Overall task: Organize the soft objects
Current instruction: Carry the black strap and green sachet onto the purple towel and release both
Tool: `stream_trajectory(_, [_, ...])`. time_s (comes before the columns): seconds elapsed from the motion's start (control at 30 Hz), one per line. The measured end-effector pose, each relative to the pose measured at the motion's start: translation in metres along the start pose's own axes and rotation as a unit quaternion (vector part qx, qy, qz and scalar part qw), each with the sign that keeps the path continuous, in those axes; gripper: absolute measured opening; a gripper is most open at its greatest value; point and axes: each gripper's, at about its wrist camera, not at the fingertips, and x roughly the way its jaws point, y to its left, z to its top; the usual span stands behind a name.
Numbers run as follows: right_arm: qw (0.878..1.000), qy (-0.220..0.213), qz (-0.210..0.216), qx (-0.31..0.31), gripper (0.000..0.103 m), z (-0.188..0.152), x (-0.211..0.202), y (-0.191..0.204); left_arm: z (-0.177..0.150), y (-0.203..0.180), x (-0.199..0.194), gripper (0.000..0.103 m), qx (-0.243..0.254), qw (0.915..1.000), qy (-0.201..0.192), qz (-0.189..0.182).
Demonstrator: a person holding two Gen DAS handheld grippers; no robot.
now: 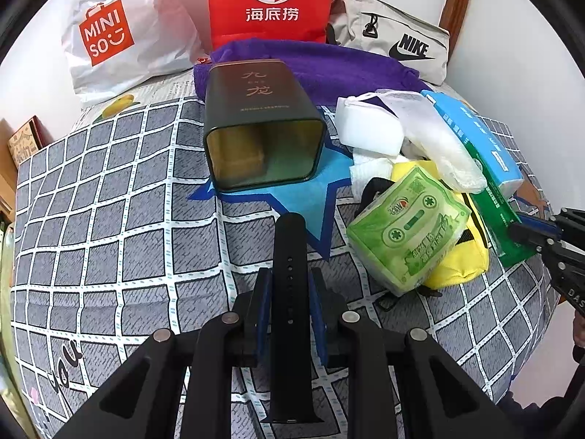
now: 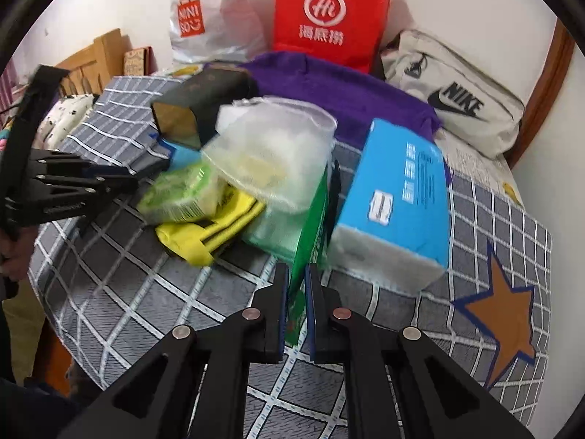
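My left gripper (image 1: 290,285) is shut on a black watch strap (image 1: 289,256), held above the checked bedspread and pointing toward a dark open tin (image 1: 263,128) lying on its side. To its right lies a heap: a green tissue pack (image 1: 407,234), a yellow pouch (image 1: 462,263), a white sponge (image 1: 369,124), a clear plastic bag (image 1: 435,135) and a blue tissue pack (image 1: 479,135). My right gripper (image 2: 297,281) is shut on a flat green packet (image 2: 310,226) at the heap's near edge, beside the blue tissue pack (image 2: 398,197). The right gripper also shows in the left wrist view (image 1: 530,232).
A purple towel (image 1: 329,69) lies behind the tin. A white Miniso bag (image 1: 120,33), a red paper bag (image 1: 270,3) and a grey Nike bag (image 1: 395,36) stand along the wall. A wooden headboard (image 2: 91,62) is at the left.
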Motion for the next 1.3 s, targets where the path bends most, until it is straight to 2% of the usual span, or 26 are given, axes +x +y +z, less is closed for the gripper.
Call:
stream_trajectory(0.1, [1.000, -0.006, -0.004, 0.003, 0.023, 0.001, 0.005, 0.000, 0.000, -0.001, -0.001, 0.020, -0.002, 1.0000, 0.002, 0.001])
stream_trajectory(0.13, [1.000, -0.011, -0.005, 0.004, 0.023, 0.002, 0.007, 0.000, 0.000, -0.002, -0.001, 0.020, -0.002, 1.0000, 0.002, 0.001])
stream_trajectory(0.17, [1.000, -0.014, -0.003, 0.007, 0.021, 0.002, 0.008, -0.001, 0.001, -0.002, 0.000, 0.020, -0.003, 1.0000, 0.001, 0.002])
stream_trajectory(0.2, [1.000, -0.018, -0.002, 0.011, 0.009, 0.002, 0.007, -0.002, 0.001, -0.002, -0.001, 0.020, -0.003, 1.0000, -0.001, 0.001])
stream_trajectory(0.37, [0.999, -0.038, -0.005, 0.011, 0.008, 0.002, -0.010, -0.007, 0.004, 0.000, -0.006, 0.020, -0.009, 0.9999, -0.009, -0.011])
stream_trajectory(0.67, [0.997, -0.068, 0.020, 0.030, 0.006, 0.008, -0.047, -0.018, 0.012, 0.003, -0.030, 0.020, -0.026, 0.9984, -0.035, -0.037])
stream_trajectory(1.0, [0.994, -0.092, 0.035, 0.036, 0.005, 0.023, -0.067, -0.027, 0.028, 0.000, -0.055, 0.020, -0.027, 0.9971, -0.056, -0.044])
stream_trajectory(1.3, [0.993, -0.104, 0.030, 0.053, 0.005, 0.045, -0.070, -0.050, 0.058, 0.001, -0.063, 0.020, -0.028, 0.9964, -0.069, -0.042])
